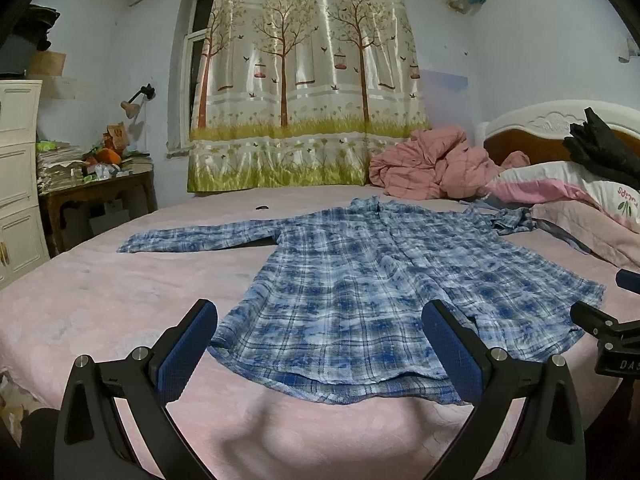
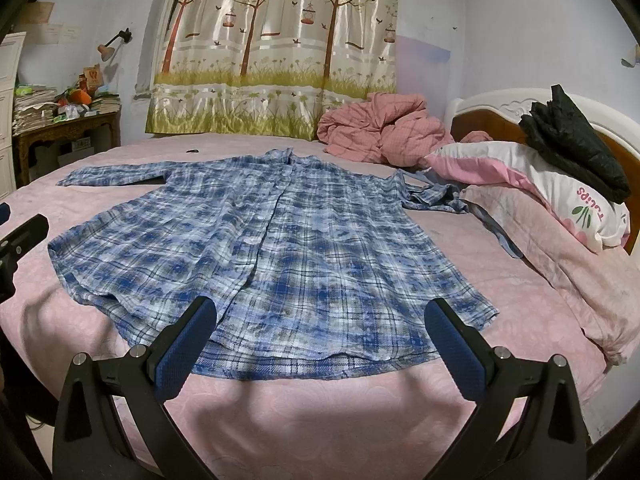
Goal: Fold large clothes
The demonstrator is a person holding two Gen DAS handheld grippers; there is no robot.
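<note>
A blue plaid shirt (image 1: 360,280) lies spread flat, front up, on the pink bedspread (image 1: 100,300), roughly in the middle of the bed. Its long axis runs from the hem, nearest the two tools, away to the collar (image 2: 286,156), which points toward the tree-print curtain (image 2: 280,40). One sleeve (image 1: 200,236) stretches straight out to the left across the bedspread; the other sleeve (image 2: 434,196) is bunched up on the right, against the pillows (image 2: 520,184).

The left gripper (image 1: 320,344) hangs just above the hem's left part, its blue-padded fingers spread wide with nothing between them. The right gripper (image 2: 320,340) hovers over the hem's right part, equally wide apart and holding nothing.

A rumpled pink quilt (image 2: 380,128) sits near the headboard (image 2: 500,104).
</note>
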